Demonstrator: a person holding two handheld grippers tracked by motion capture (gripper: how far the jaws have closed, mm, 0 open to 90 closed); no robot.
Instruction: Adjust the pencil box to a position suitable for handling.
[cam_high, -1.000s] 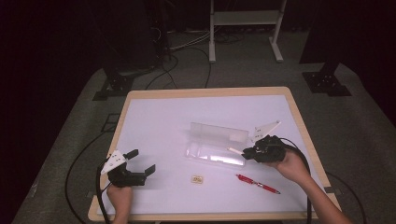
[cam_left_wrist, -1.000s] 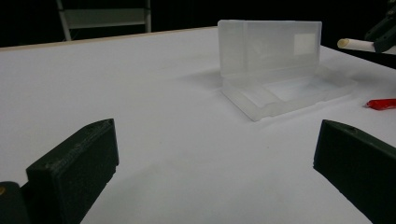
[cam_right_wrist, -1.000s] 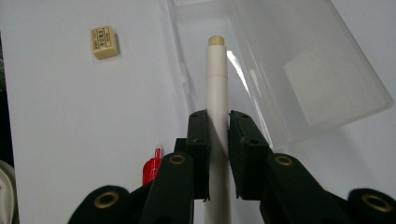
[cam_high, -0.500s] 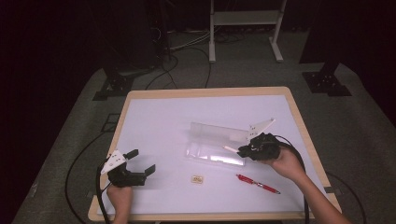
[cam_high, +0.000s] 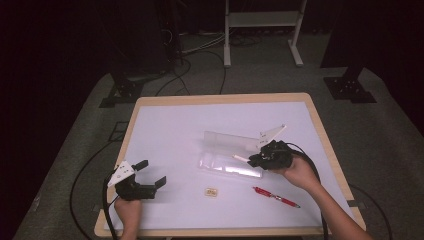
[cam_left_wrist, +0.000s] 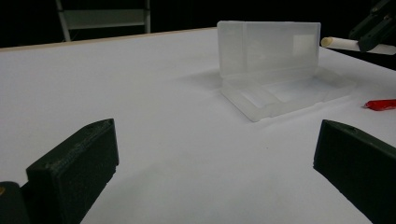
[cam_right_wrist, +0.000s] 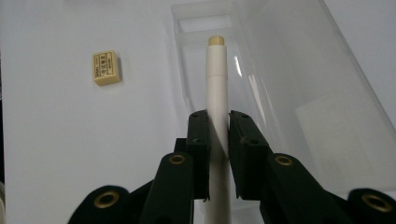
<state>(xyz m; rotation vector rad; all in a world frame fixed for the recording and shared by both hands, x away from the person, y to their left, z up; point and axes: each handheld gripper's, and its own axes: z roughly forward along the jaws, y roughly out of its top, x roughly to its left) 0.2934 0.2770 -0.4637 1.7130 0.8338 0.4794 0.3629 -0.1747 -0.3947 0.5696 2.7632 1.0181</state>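
Right tongs (cam_right_wrist: 218, 135) clamped on a white pen (cam_right_wrist: 217, 88) — pads pinch the barrel mid-length, cream cap end sticking out ahead of the tongs, over the open tray of the clear plastic case (cam_right_wrist: 261, 70). In the high view the right tongs (cam_high: 256, 160) sit at the case's (cam_high: 230, 160) near end, pen tip (cam_high: 240, 157) poking over it. Pen looks light, stiff and smooth — round barrel likely to roll or slip in flat pads, so the mid-barrel hold is the sensible one; gripping nearer an end would let it swing. Case is thin and probably slides easily when nudged; lid stands upright behind the tray. Left tongs (cam_high: 150, 172) wide apart, holding nothing, low over the surface (cam_high: 170, 130), well apart from the case. A small eraser (cam_right_wrist: 107, 68) lies to the left of the right tongs, a red pen (cam_high: 276, 196) behind them, near the person's edge.
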